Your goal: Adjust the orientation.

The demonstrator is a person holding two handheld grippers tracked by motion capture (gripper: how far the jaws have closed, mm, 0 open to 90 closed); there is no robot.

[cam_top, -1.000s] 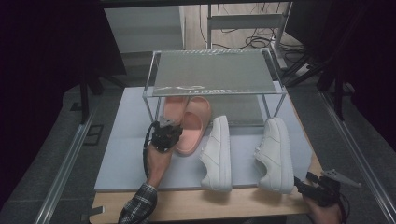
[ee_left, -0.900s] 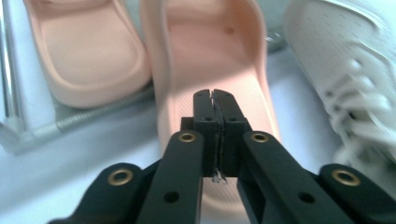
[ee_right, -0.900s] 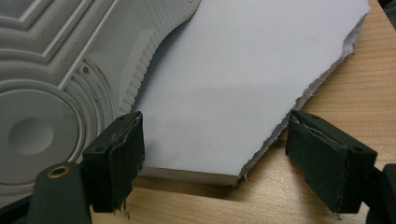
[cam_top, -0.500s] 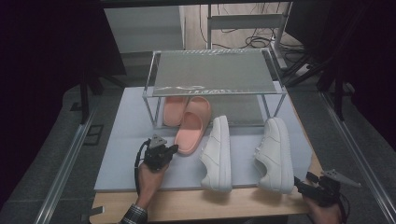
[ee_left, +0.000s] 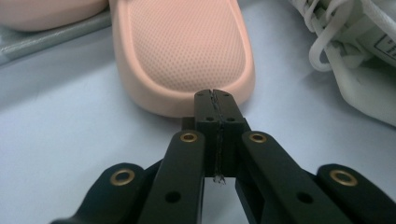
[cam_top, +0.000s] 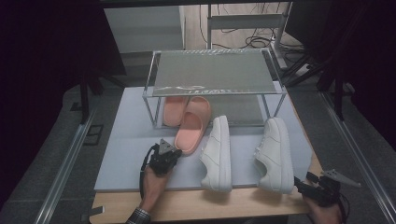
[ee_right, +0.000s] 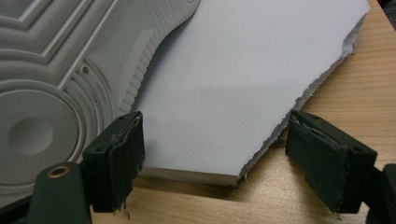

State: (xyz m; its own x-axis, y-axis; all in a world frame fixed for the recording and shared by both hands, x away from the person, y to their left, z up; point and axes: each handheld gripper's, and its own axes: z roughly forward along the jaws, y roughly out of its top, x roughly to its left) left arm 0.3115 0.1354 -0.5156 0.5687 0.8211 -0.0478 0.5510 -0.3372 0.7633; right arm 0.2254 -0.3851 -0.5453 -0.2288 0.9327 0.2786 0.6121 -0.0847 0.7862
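Tidying shoes onto the rack, with most of the job ahead of you.

Your left gripper (ee_left: 216, 100) has its jaws pressed together on nothing, tips just at the heel end of the pink slipper (cam_top: 192, 132), which lies on the grey mat (cam_top: 126, 140) half out from under the rack (cam_top: 212, 72); its mate (cam_top: 172, 111) sits under the rack. Your right gripper (ee_right: 215, 158) rests wide open and empty at the mat's corner beside the right sneaker (cam_top: 274, 154). Both sneakers, including the left one (cam_top: 218, 153), lie in front of the rack, whose top shelf is bare.
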